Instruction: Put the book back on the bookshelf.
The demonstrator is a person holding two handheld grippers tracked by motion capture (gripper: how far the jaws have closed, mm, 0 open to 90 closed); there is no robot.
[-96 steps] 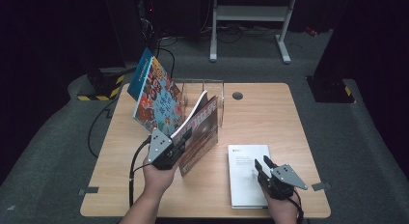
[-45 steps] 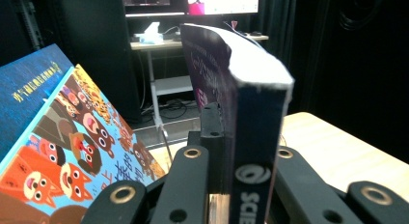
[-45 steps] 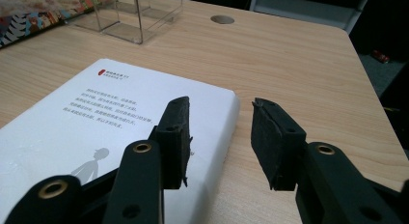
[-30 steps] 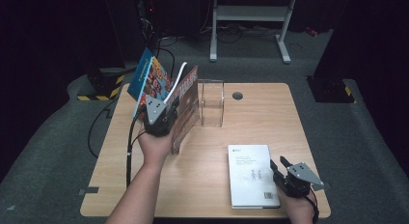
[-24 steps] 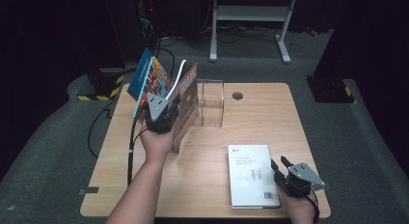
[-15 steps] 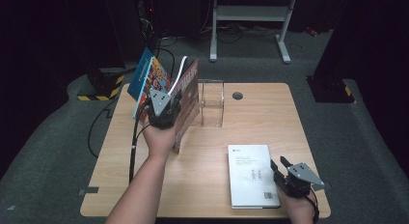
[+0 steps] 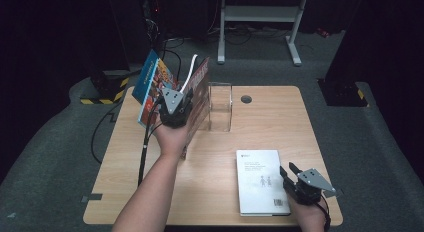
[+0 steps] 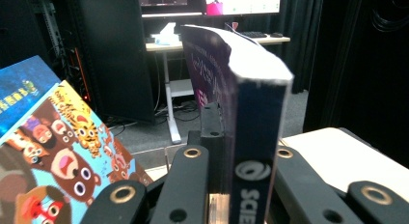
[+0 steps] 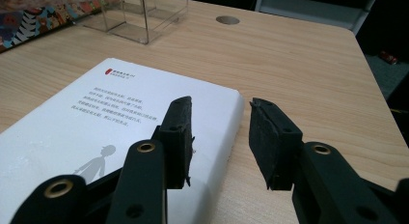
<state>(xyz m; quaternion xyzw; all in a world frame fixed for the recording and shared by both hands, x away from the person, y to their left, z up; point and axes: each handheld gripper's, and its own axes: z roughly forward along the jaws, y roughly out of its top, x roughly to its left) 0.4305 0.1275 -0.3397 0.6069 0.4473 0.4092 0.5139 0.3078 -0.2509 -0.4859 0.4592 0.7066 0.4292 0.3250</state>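
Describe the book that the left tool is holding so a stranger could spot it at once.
On the light wooden table, look at the far left corner beside the clear plastic stand. There the left tool clamps a thick dark-spined paperback book upright. Unlike the blue cartoon-animal picture book leaning behind it and the white book lying flat, it has a purple cover.

The high view looks forward and down over the whole table. The left gripper view rides close, facing level past the far edge. The right gripper view sits low near the front right corner; both gripper views share the stand with the high view.
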